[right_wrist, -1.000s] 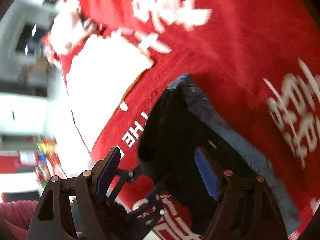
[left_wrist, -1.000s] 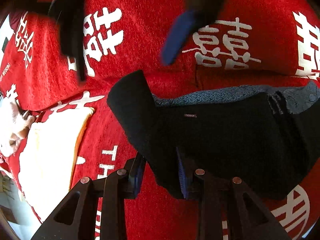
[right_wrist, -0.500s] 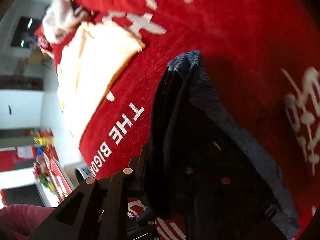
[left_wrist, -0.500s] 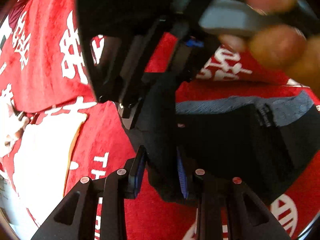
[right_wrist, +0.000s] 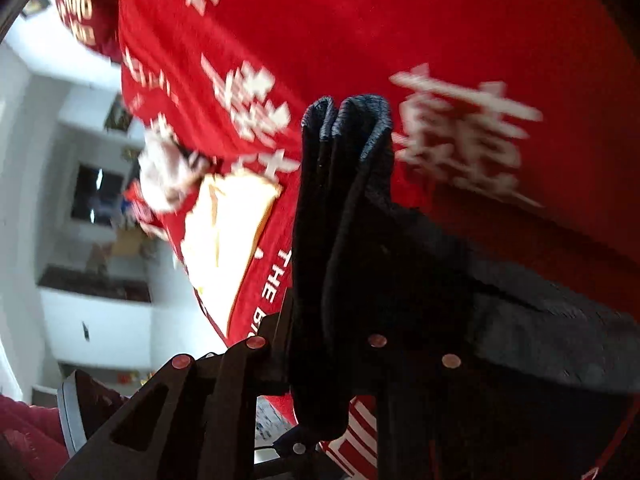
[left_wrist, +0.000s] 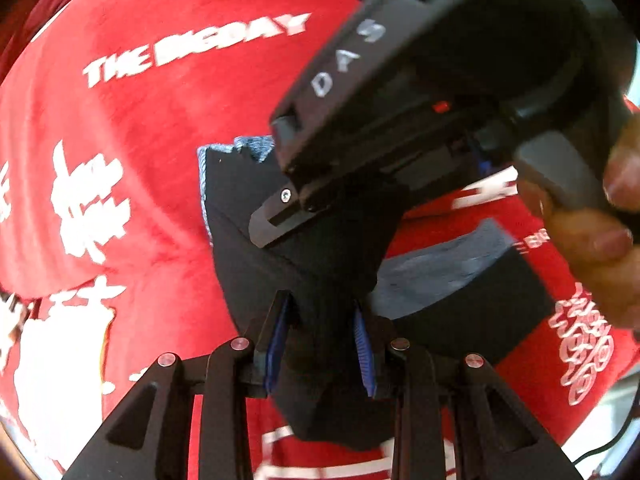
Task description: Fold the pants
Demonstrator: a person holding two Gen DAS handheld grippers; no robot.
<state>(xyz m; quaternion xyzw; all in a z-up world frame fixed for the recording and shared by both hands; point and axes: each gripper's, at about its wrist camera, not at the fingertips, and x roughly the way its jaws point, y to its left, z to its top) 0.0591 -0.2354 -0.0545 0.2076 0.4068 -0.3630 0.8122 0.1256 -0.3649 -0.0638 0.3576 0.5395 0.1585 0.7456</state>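
The black pants (left_wrist: 256, 240), with a grey-blue inner waistband, hang lifted above the red printed cloth (left_wrist: 120, 120). My left gripper (left_wrist: 322, 344) is shut on a bunched fold of the pants, the blue pads pressing it from both sides. The right gripper's black body (left_wrist: 400, 100) fills the upper right of the left wrist view, held by a hand. In the right wrist view my right gripper (right_wrist: 320, 356) is shut on the pants (right_wrist: 344, 200), whose doubled edge stands up between its jaws and hides the pads.
A cream folded garment (right_wrist: 228, 224) and a white crumpled item (right_wrist: 168, 176) lie on the red cloth (right_wrist: 440, 32) to the left. The cloth's edge, white walls and shelves (right_wrist: 80, 280) show at the left of the right wrist view.
The right gripper has closed on the pants beside the left one. Both grippers have lifted the fabric off the cloth and swung, so the pants now hang bunched between them.
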